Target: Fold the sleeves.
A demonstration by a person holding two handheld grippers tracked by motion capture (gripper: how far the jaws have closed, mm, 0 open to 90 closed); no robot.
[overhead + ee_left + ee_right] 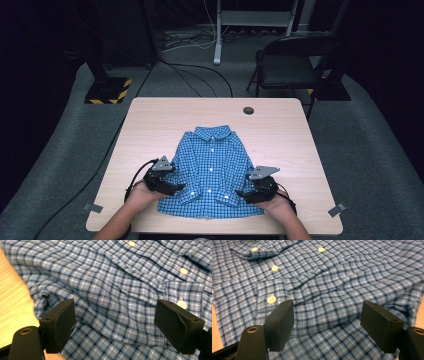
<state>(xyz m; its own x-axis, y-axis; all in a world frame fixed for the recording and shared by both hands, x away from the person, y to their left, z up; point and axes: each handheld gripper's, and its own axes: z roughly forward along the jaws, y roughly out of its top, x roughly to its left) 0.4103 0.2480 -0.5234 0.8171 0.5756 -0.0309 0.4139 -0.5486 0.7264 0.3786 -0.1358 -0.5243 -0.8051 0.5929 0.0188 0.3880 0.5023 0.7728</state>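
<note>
Wood table (150,120), blue shirt (212,165) btwn left claw (172,189) & right claw (246,195), both wide, empty

High view looks down; 2 gripper views closely share the shirt (212,172).

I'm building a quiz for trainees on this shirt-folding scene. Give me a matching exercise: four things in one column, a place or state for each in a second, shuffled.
Things:
1. blue checked button-up shirt
2. left gripper
3. right gripper
4. black folding chair

Places or states:
A. on the floor beyond the table's far right corner
B. open, at the shirt's right sleeve
C. lying flat on the pale wooden table, collar away from the person
D. open, at the shirt's left sleeve

Pairs: 1-C, 2-D, 3-B, 4-A
</note>
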